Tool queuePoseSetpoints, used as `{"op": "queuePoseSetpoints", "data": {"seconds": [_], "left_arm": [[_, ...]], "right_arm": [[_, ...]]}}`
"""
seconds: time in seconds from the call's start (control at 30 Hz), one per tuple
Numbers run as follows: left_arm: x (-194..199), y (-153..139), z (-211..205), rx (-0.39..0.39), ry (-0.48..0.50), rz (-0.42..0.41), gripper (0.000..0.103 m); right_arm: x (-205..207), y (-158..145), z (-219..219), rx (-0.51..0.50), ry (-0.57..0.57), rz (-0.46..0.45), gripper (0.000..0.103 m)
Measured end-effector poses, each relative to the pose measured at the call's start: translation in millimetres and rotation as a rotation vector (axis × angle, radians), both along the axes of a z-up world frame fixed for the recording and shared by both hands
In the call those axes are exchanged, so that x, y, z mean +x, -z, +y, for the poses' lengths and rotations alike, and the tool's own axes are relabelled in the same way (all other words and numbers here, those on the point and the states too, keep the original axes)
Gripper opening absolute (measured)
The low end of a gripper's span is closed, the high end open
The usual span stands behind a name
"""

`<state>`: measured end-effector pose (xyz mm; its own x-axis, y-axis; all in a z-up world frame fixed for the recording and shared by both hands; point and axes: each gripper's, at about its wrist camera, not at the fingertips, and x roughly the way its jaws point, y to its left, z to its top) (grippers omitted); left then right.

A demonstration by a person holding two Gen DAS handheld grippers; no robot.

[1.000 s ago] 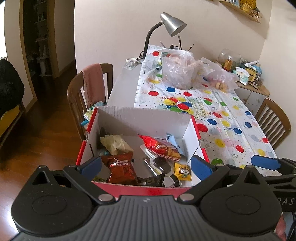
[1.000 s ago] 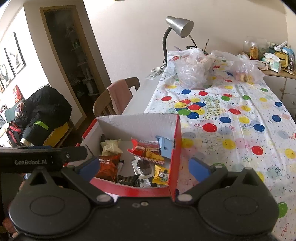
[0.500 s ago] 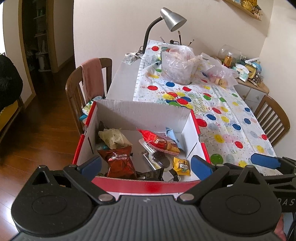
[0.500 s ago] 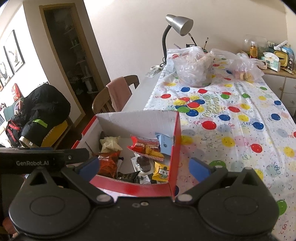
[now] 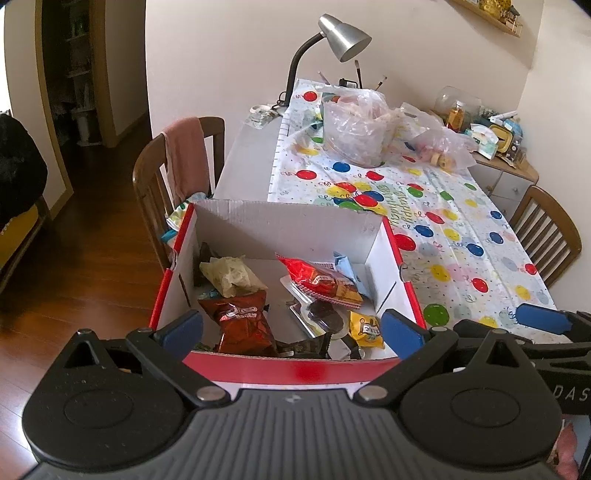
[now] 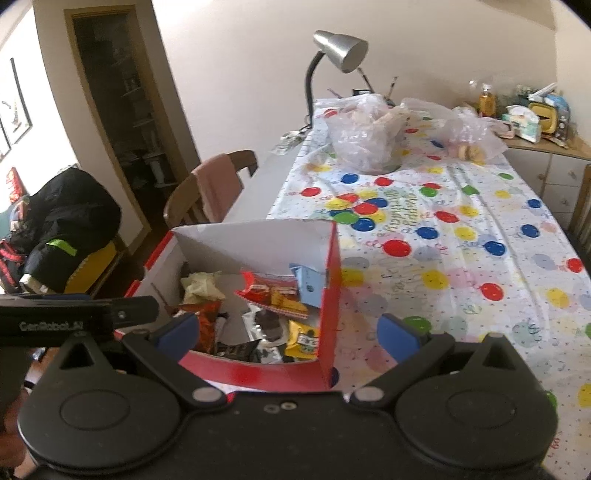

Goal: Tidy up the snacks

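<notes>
Snacks sit jumbled in red-white box at table edge. Your left gripper & right gripper hover before it, both wide open, holding 0. Sorting or finished, can't tell.

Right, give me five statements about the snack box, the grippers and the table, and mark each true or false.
1. Both the left gripper and right gripper are open. True.
2. The red-and-white cardboard box is empty. False: it holds snack packets.
3. A dark red chip bag lies in the box. True.
4. The desk lamp is gold. False: silver.
5. The right gripper holds the yellow packet. False: it holds nothing.
</notes>
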<state>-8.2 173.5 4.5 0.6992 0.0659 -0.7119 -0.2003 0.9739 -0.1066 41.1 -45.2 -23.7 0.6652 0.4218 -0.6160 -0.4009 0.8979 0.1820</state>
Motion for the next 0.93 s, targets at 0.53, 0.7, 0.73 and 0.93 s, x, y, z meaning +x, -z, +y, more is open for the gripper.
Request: {"op": "queuePoseSetpoints", "data": {"seconds": [0.53, 0.7, 0.73, 0.93], "left_arm": [[1, 0, 3, 0.002, 0.014, 0.015, 0.103], [4, 0, 2, -0.001, 0.019, 0.019, 0.103], [4, 1, 2, -0.001, 0.020, 0.019, 0.103], [9, 1, -2, 0.003, 0.025, 0.022, 0.103]], "right_arm": [[1, 1, -2, -0.010, 0.013, 0.016, 0.103], [3, 1, -3, -0.012, 0.022, 0.021, 0.103], [4, 1, -4, -0.011, 0.025, 0.023, 0.103], [10, 3, -10, -0.006, 0.031, 0.029, 0.103]]}}
